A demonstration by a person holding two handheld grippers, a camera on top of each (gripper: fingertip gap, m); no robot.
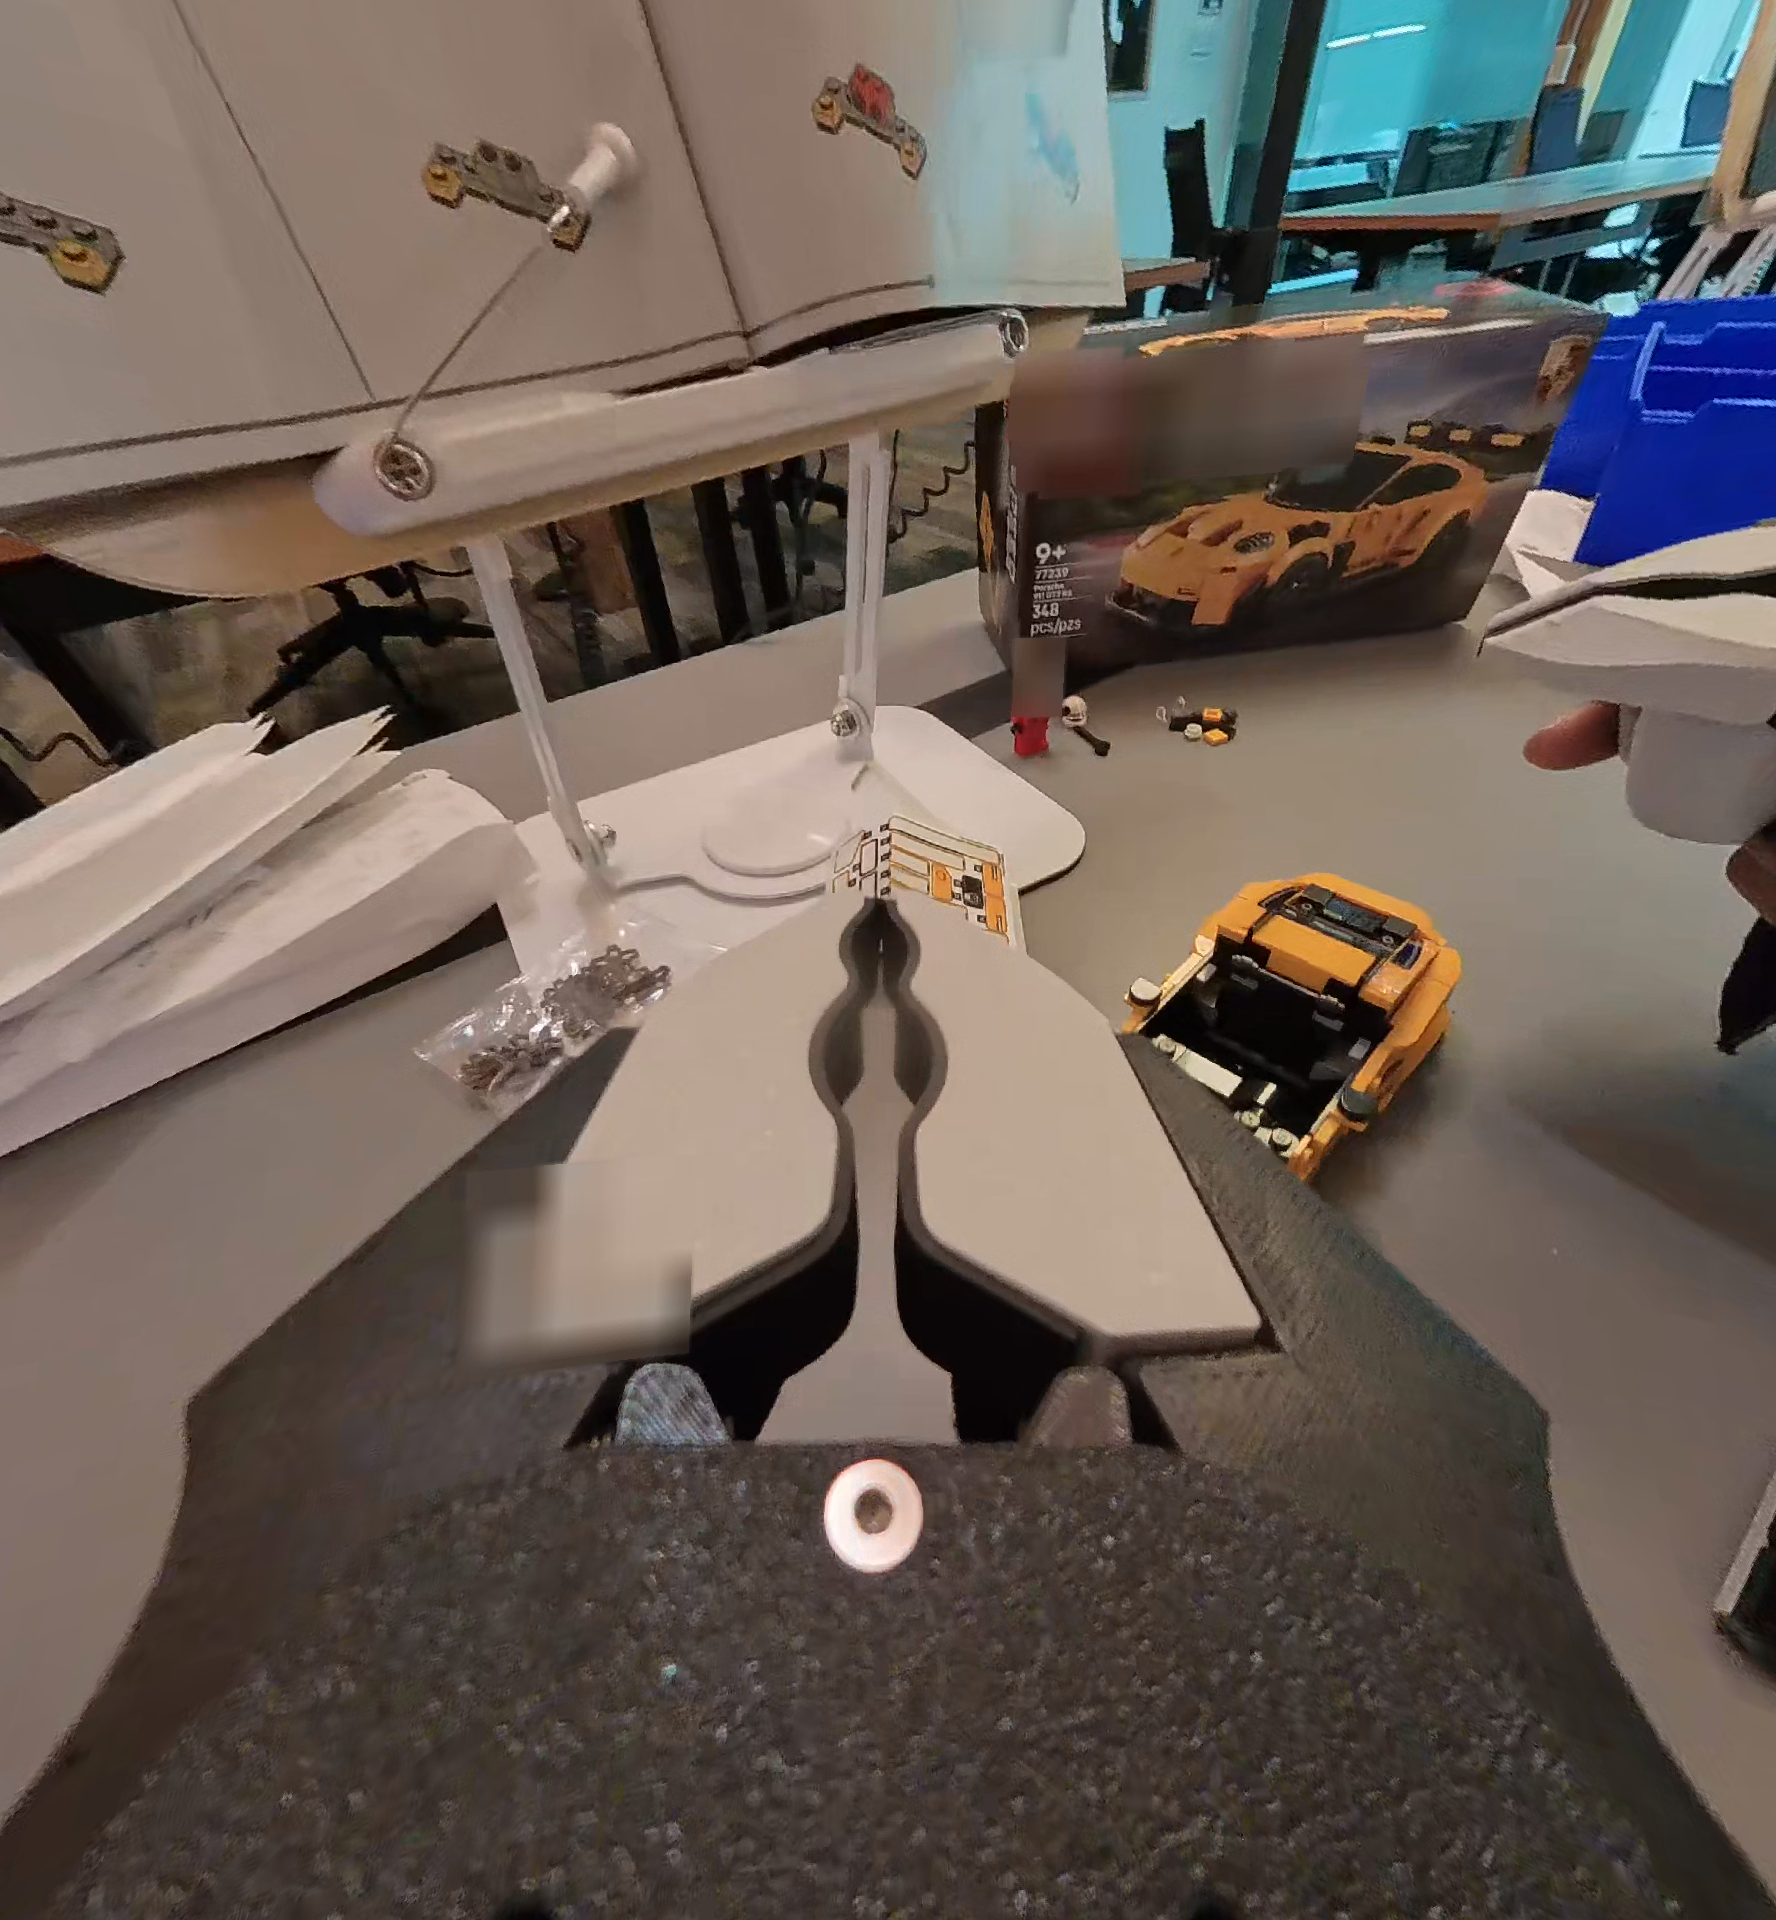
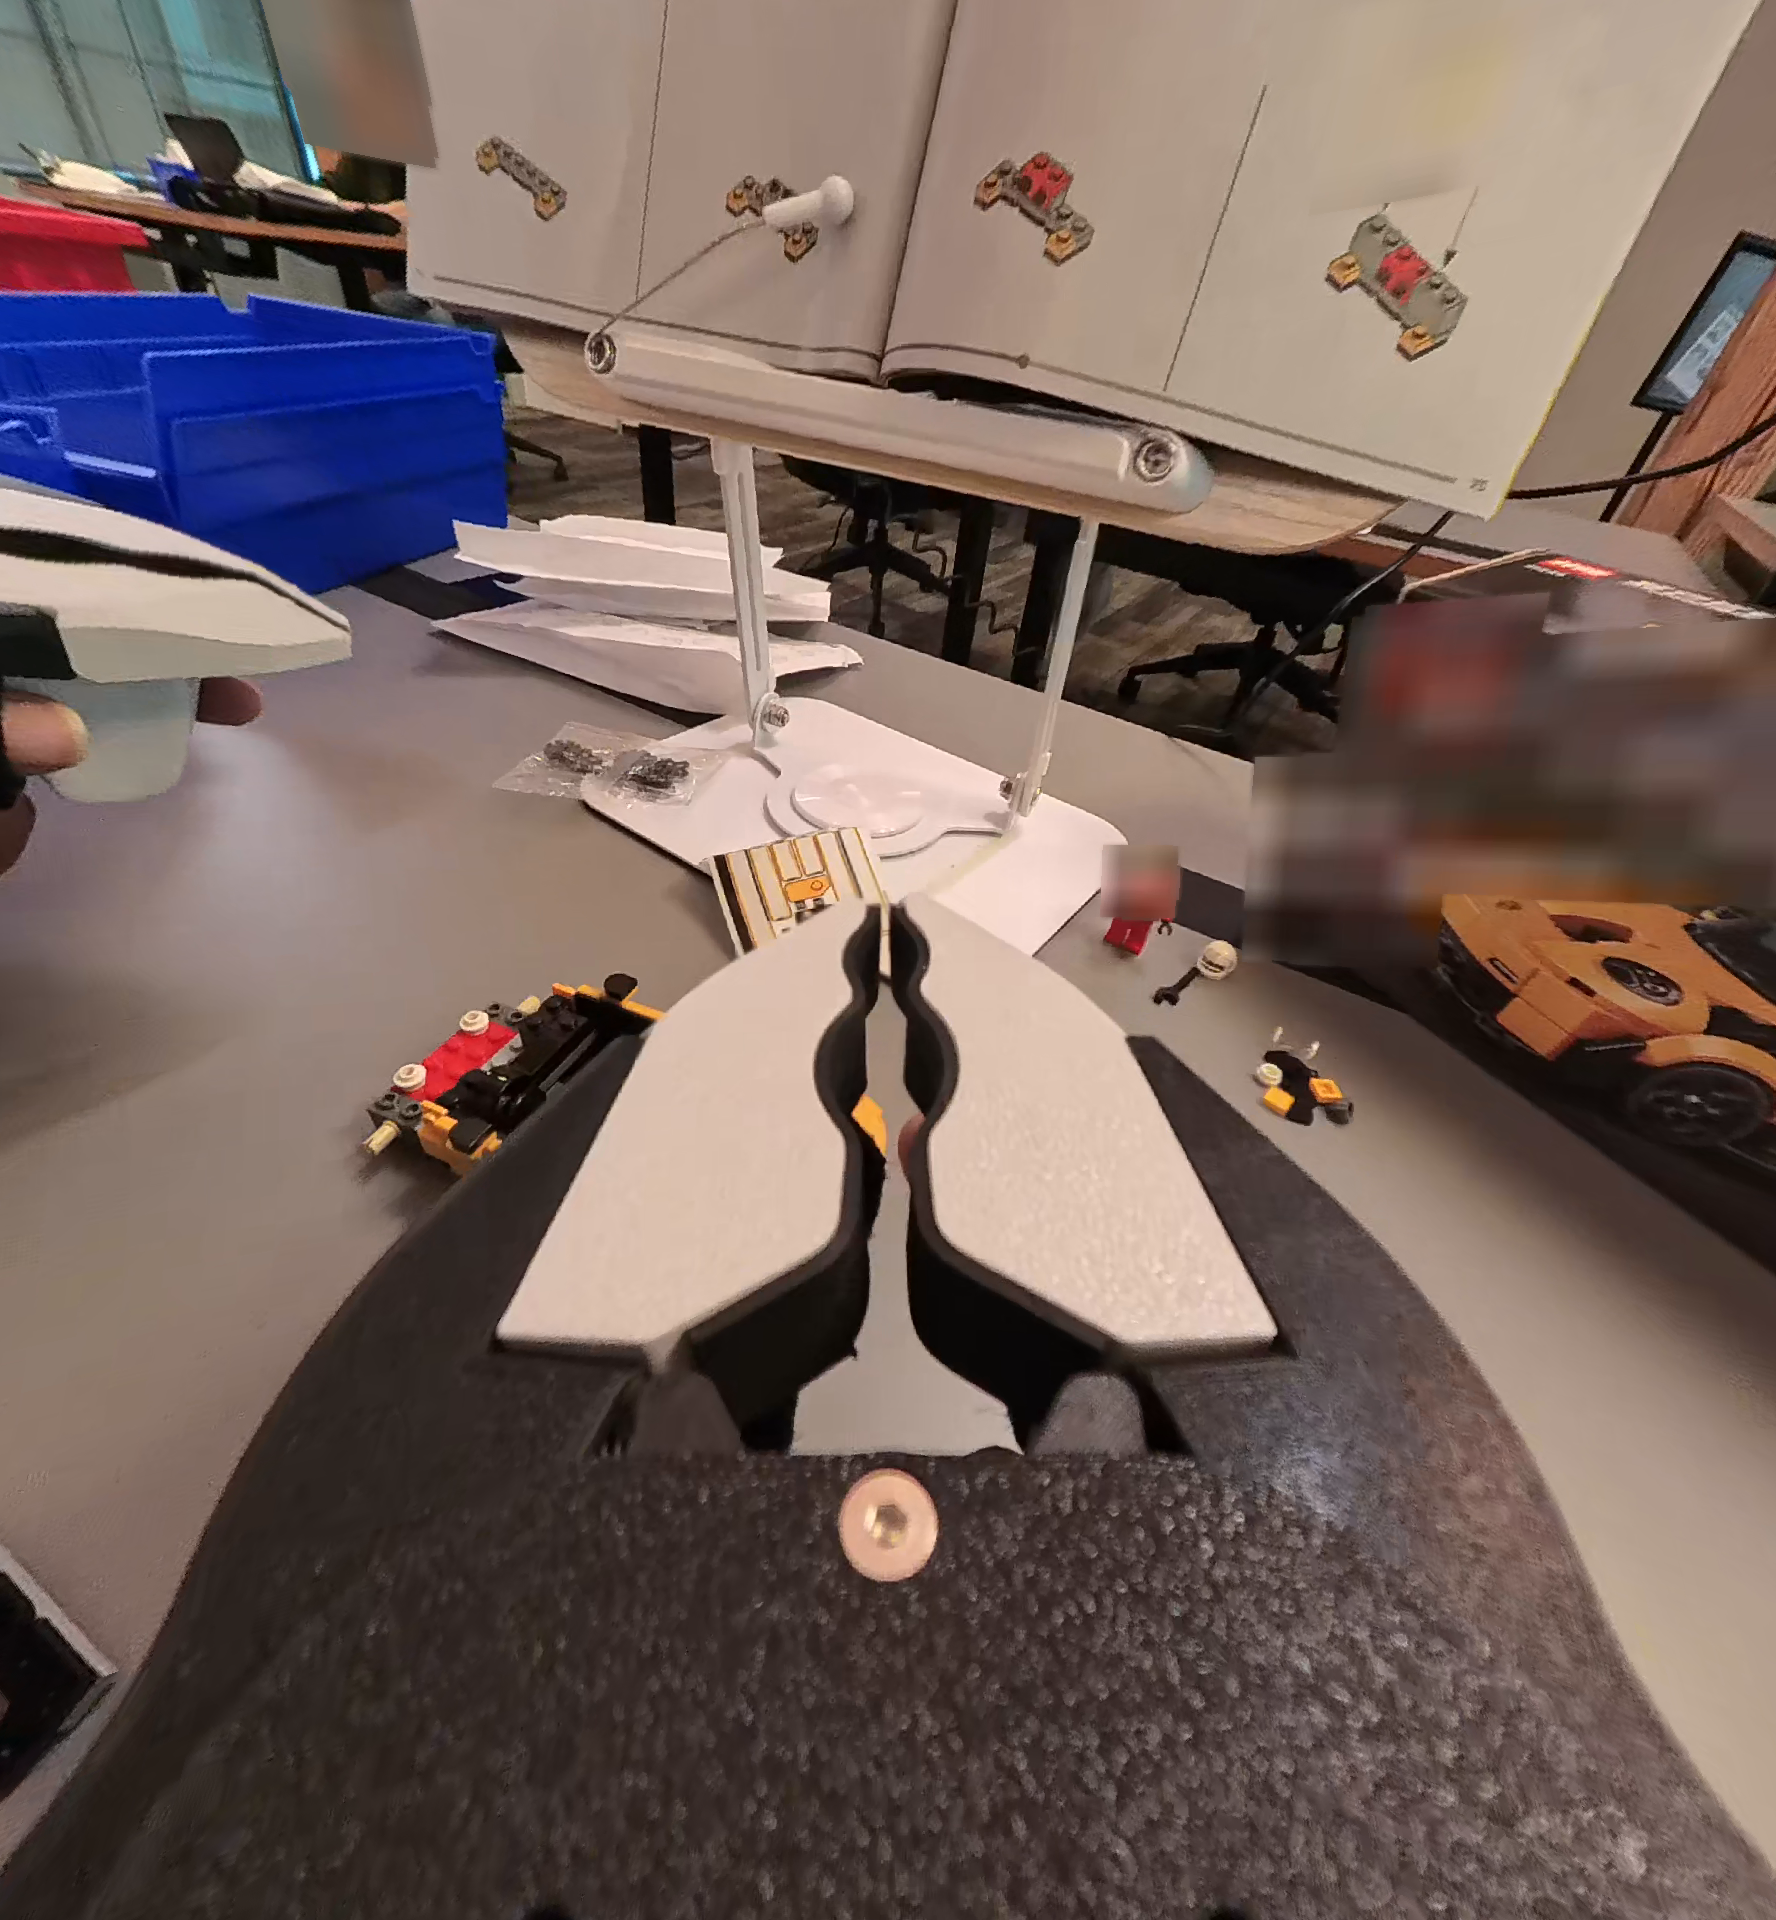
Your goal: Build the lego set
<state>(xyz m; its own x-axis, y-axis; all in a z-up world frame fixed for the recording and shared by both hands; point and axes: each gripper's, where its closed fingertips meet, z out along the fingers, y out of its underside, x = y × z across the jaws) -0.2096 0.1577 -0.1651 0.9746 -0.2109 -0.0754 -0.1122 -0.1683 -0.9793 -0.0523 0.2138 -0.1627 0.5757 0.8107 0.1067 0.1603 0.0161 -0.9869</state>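
Both grey two-finger grippers, left [image 1: 879,920] and right [image 2: 889,920], hovered closed and empty, probably while the propped instruction booklet [image 2: 1071,187] was consulted; the half-built orange-and-black brick car [image 1: 1299,1013] waited on the grey table [image 1: 1486,1299].
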